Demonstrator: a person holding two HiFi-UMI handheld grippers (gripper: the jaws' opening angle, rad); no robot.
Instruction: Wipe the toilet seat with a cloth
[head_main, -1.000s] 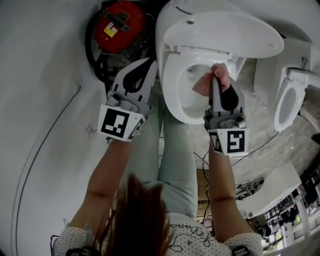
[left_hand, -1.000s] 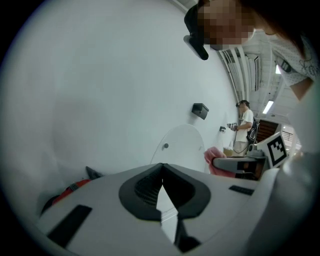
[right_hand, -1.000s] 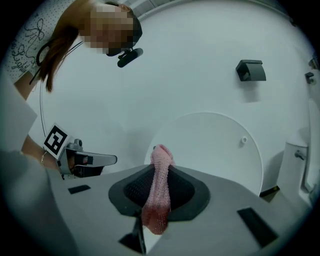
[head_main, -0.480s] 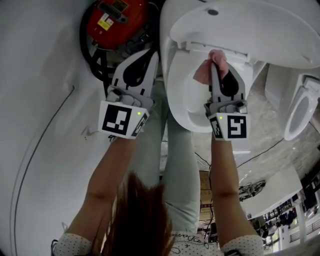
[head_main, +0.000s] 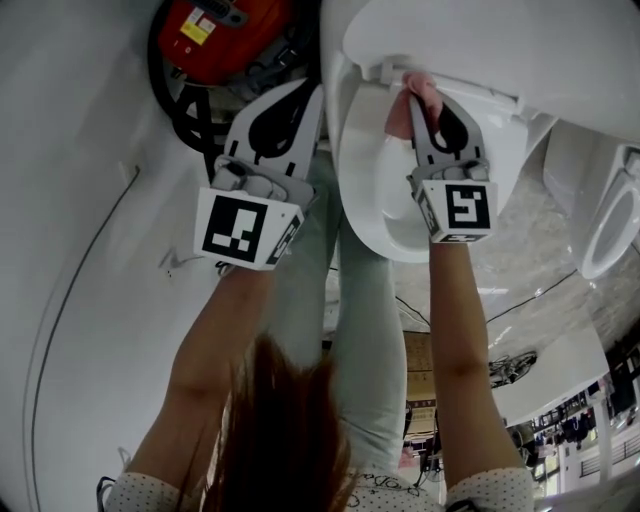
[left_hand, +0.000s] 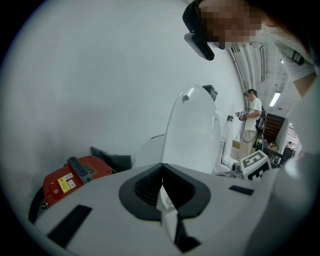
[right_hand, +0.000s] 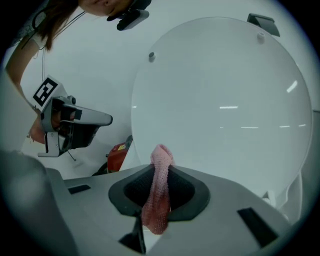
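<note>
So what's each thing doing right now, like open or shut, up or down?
toilet lid: up.
toilet seat: down on the bowl.
pink cloth: bunched up, pinched in the right gripper, at the back of the seat by the hinge.
right gripper: shut on the pink cloth.
left gripper: shut, nothing in it, held beside the toilet.

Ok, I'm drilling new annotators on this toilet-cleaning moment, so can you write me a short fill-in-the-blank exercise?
1. The right gripper is shut on a ____ cloth.
2. The left gripper has its jaws together and holds ____.
3. The toilet lid is ____, not lowered.
4. The machine with the yellow label is ____ in colour.
Missing words: pink; nothing; raised; red.
</note>
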